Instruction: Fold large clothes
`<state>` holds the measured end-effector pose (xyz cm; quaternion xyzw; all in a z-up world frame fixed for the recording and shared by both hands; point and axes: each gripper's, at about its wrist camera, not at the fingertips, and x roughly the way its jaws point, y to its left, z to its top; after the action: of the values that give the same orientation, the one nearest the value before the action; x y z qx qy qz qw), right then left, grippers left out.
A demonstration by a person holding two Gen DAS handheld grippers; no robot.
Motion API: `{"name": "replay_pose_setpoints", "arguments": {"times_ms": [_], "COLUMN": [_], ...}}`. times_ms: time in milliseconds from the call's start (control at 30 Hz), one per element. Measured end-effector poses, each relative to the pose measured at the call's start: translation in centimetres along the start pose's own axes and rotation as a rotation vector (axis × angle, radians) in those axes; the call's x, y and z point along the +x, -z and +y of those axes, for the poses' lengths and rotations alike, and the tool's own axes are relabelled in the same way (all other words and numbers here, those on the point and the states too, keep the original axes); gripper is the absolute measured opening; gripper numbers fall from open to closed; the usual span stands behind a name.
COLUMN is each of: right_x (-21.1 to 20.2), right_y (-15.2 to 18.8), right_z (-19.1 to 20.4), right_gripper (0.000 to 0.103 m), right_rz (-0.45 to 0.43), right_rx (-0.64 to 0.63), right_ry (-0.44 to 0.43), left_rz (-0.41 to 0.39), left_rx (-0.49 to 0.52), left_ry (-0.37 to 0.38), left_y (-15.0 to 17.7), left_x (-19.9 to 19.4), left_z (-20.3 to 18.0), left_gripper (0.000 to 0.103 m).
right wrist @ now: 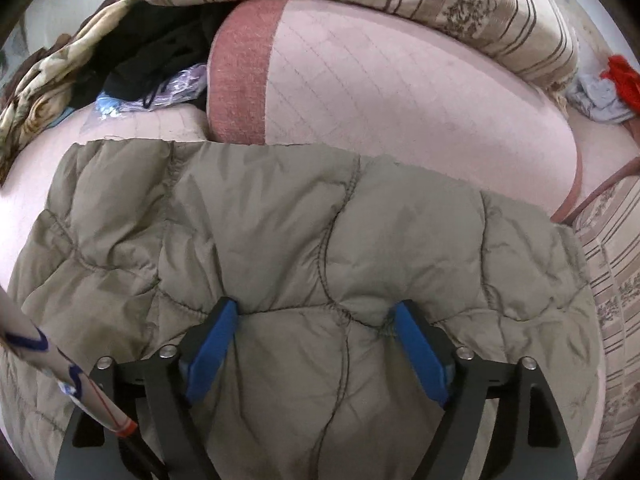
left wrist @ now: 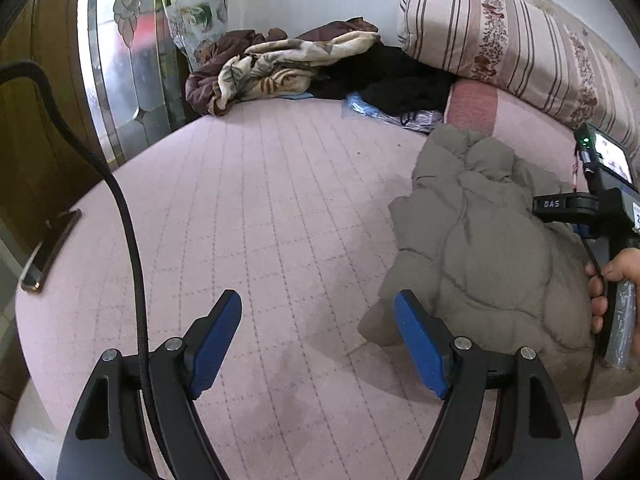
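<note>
A grey-brown quilted puffer jacket (left wrist: 488,248) lies bundled on the pink bed sheet (left wrist: 280,200), at the right in the left wrist view. My left gripper (left wrist: 318,304) hovers open over bare sheet, its right finger (left wrist: 420,348) just beside the jacket's near left corner. Nothing is between its pads. In the right wrist view the jacket (right wrist: 280,220) fills the lower half. My right gripper (right wrist: 316,312) stands wide open right above it, its fingertips touching the puffy fabric, which bulges between them ungripped. A hand (left wrist: 616,276) holds that gripper's handle at the right edge.
A pink pillow (right wrist: 400,80) lies just behind the jacket, with a striped bolster (left wrist: 500,32) beyond it. A patterned blanket (left wrist: 272,64) and black clothes (left wrist: 400,76) are heaped at the far end. A phone (left wrist: 48,248) rests on the bed's left edge. A black cable (left wrist: 128,240) hangs near my left gripper.
</note>
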<state>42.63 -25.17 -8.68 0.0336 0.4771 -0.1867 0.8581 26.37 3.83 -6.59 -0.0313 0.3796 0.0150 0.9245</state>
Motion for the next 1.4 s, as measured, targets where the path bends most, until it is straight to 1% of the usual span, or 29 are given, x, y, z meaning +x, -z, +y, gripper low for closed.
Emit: {"name": "replay_pose_setpoints", "arguments": {"times_ms": [133, 267, 367, 500, 600, 700, 767, 833, 967, 1033, 1133, 1200, 1267, 1300, 1367, 1400], "right_x": [0.6, -1.4, -4.3, -7.9, -10.1, -11.2, -11.8, -12.0, -12.6, -12.7, -12.7, -12.7, -12.4, -12.2, -11.0, -9.7], "right_y": [-0.1, 0.4, 2.5, 6.4, 9.4, 11.7, 13.4, 14.3, 17.0, 17.9, 19.0, 19.2, 19.2, 19.1, 19.2, 19.1], "right_z": [-0.7, -1.1, -1.5, -3.3, -5.9, -9.6, -12.8, -15.0, -20.6, -22.8, -26.0, -28.3, -30.9, -31.7, -34.0, -35.2], "right_gripper": [0.091, 0.091, 0.091, 0.091, 0.091, 0.091, 0.091, 0.091, 0.091, 0.091, 0.091, 0.092, 0.097, 0.099, 0.1, 0.101], "right_rz": [-0.014, -0.056, -0.1, -0.108, -0.104, -0.084, -0.07, -0.059, -0.038, -0.033, -0.03, -0.048, -0.075, -0.083, -0.093, -0.083], "right_rx": [0.028, 0.034, 0.034, 0.022, 0.013, 0.047, 0.085, 0.117, 0.22, 0.262, 0.327, 0.391, 0.464, 0.49, 0.563, 0.606], "right_ry": [-0.017, -0.017, -0.058, -0.129, -0.139, -0.114, -0.088, -0.067, -0.052, -0.057, -0.072, -0.099, -0.139, -0.154, -0.197, -0.237], "left_rz": [0.018, 0.039, 0.029, 0.042, 0.045, 0.047, 0.037, 0.027, 0.026, 0.03, 0.042, 0.05, 0.074, 0.094, 0.133, 0.151], "left_rx": [-0.004, -0.002, 0.012, 0.017, 0.033, 0.058, 0.072, 0.086, 0.109, 0.114, 0.115, 0.117, 0.088, 0.06, 0.021, 0.01], "left_ry": [0.002, 0.006, -0.004, -0.014, -0.022, -0.031, -0.037, -0.039, -0.042, -0.018, 0.053, 0.087, 0.13, 0.164, 0.226, 0.242], "left_y": [0.0, 0.3, 0.3, 0.6, 0.9, 1.4, 1.7, 2.0, 2.3, 2.1, 1.4, 0.5, -0.7, -1.4, -2.6, -3.1], "left_x": [0.7, 1.0, 1.0, 1.2, 1.0, 0.6, 0.2, -0.1, -0.6, -0.9, -1.1, -0.8, -0.1, 0.5, 2.0, 2.8], "left_z": [-0.2, -0.2, -0.4, -0.6, -0.7, -1.0, -1.1, -1.2, -1.4, -1.5, -1.8, -2.1, -1.9, -1.7, -1.6, -1.6], "left_gripper": [0.078, 0.078, 0.078, 0.078, 0.078, 0.078, 0.078, 0.078, 0.078, 0.078, 0.078, 0.078, 0.078, 0.078, 0.078, 0.078]}}
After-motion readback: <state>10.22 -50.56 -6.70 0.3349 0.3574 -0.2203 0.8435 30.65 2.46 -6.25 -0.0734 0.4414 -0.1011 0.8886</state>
